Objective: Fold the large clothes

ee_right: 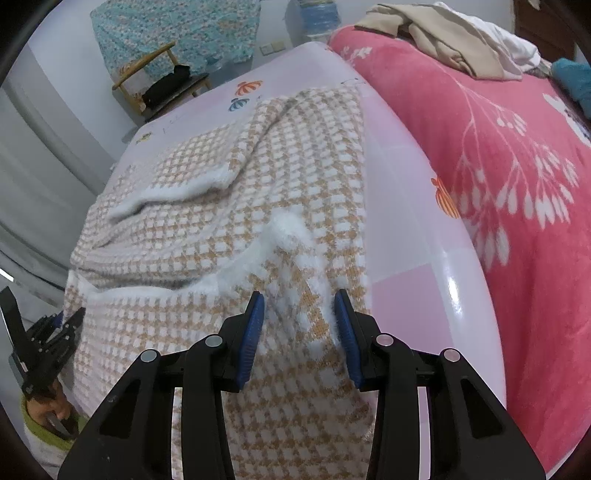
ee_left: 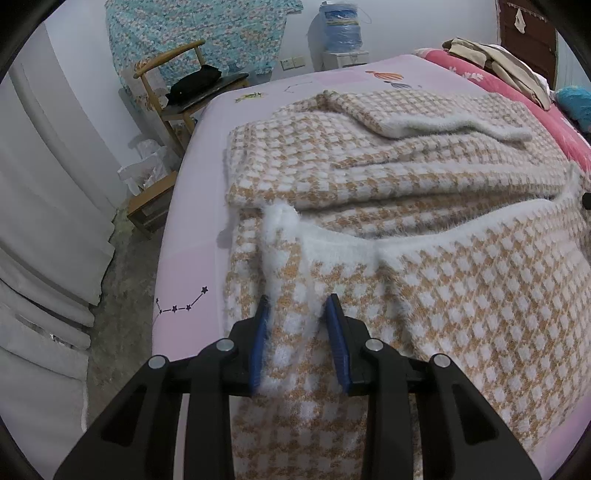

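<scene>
- Sweater (ee_left: 388, 177) lies half-folded on the pink sheet (ee_left: 192, 229).
- Left gripper (ee_left: 298, 314) clamps a bunched hem fold, jaws narrow.
- Right gripper (ee_right: 299, 314) pinches the opposite hem corner.
- Red blanket (ee_right: 517, 184) lies beside.

- The sweater (ee_left: 424, 295) runs off the bottom edge in both wrist views, so its near end is out of sight.
- In the left view the right hand-held gripper (ee_left: 586, 199) is only a dark sliver at 3 o'clock, cut by the frame.
- In the right view the left hand-held gripper (ee_right: 70, 317) sits at 8 o'clock, small and partly hidden by the sweater's edge.
- The water jug (ee_right: 317, 14) at 12 o'clock is cropped at the top.
- The teal item (ee_right: 572, 77) at 2 o'clock is cut off; what it is cannot be told.
</scene>
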Demonstrator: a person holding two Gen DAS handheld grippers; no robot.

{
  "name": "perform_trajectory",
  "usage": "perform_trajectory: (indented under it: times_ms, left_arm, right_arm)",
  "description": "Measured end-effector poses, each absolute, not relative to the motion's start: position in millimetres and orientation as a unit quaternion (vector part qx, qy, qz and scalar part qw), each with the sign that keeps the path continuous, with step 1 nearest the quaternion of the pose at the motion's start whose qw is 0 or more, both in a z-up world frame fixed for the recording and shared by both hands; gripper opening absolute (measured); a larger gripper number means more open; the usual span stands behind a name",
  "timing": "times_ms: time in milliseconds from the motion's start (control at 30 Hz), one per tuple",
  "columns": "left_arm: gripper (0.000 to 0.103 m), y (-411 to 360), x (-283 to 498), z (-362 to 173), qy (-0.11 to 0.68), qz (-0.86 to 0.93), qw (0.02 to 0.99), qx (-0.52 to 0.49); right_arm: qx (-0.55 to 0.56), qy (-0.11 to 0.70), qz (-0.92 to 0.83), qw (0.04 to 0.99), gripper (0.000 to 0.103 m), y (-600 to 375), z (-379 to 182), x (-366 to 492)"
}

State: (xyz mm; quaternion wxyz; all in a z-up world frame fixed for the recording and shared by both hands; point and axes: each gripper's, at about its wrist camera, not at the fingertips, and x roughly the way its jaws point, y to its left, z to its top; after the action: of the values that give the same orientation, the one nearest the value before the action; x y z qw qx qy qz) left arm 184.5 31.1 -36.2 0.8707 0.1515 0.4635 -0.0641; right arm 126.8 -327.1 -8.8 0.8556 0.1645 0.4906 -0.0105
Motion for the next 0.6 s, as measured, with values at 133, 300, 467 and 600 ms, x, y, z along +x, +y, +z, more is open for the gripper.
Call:
perform_trajectory:
  times_ms: [133,300,467,600]
  left_arm:
    - [0.030,33,186,-36,0.467,-0.066,0.870,0.143]
    - [0.030,33,187,-37,0.464,-0.065,0.871,0.148]
    - [0.030,32,186,-37,0.464,-0.065,0.871,0.147]
    - [0.030,33,186,-37,0.464,-0.066,0.871,0.148]
  right_arm:
    - [0.146,0.495,-0.014,0.857,0.037,-319,-8,127]
    - [0.136,0.497,-0.019,0.857,0.037,-313,-10,129]
    - [0.133,0.497,-0.023,0.857,0.037,-310,-12,131]
    - [0.127,0.497,-0.017,0.858,0.039,-306,-9,129]
